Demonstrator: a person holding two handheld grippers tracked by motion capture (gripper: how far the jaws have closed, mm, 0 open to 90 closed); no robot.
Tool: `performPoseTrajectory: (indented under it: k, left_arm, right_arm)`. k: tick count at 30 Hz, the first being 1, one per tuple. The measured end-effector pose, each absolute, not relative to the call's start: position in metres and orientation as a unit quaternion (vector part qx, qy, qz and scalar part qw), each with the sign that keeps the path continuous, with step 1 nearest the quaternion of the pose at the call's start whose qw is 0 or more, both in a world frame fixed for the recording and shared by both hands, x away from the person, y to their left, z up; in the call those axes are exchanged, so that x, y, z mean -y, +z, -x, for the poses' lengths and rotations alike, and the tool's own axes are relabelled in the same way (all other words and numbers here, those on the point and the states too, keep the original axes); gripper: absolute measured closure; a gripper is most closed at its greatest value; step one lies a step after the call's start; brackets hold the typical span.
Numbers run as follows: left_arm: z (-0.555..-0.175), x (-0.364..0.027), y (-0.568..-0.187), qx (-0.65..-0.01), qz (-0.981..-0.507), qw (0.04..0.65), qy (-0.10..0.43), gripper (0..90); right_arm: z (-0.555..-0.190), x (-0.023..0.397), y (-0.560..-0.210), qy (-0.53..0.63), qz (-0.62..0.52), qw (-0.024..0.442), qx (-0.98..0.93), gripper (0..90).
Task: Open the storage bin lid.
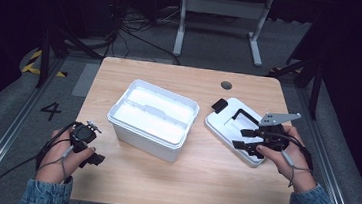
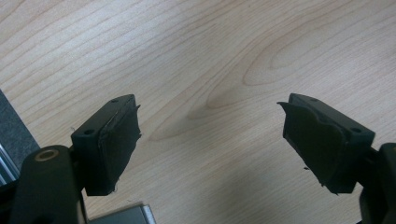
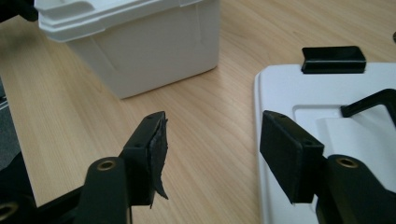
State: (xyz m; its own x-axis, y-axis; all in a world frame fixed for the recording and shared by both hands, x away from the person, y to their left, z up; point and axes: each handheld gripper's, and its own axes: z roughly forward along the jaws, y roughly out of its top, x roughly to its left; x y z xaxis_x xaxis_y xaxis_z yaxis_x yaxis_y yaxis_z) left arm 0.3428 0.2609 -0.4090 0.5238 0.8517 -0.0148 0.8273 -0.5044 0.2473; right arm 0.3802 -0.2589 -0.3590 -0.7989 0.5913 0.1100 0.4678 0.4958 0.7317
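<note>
A white open box [image 1: 152,117] with an inner tray stands in the middle of the wooden table [image 1: 201,179]. Its white lid [image 1: 226,129] lies flat to the right, with a black latch [image 1: 219,104] and a black handle [image 1: 242,114] on top. My right gripper [image 1: 240,138] hovers over the lid's near edge, jaws open and nothing between them. In the right gripper view, the lid [image 3: 289,93] lies under the right jaw of my right gripper [image 3: 214,116], and the box [image 3: 154,46] stands ahead on the left. My left gripper [image 1: 92,146] rests at the table's front left, open over bare wood [image 2: 208,100].
A round cable hole [image 1: 226,85] sits near the table's far edge. Behind the table stands a white desk frame [image 1: 222,15] among floor cables. A floor marking "4" [image 1: 50,110] lies left of the table. Bare wood stretches along the table's front.
</note>
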Motion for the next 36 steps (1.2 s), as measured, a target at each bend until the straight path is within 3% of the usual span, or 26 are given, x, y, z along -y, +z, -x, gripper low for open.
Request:
performPoseTrajectory:
  k: [19,36]
  left_arm:
    - [-0.343,-0.257,-0.409,-0.481,-0.867,0.116,0.055,19.3]
    - [-0.345,-0.256,-0.412,-0.482,-0.867,0.115,0.055,20.1]
  right_arm:
    - [-0.355,0.243,-0.390,0.370,-0.285,0.052,-0.883,40.4]
    - [-0.355,0.226,-0.429,0.365,-0.286,0.066,-0.884,38.2]
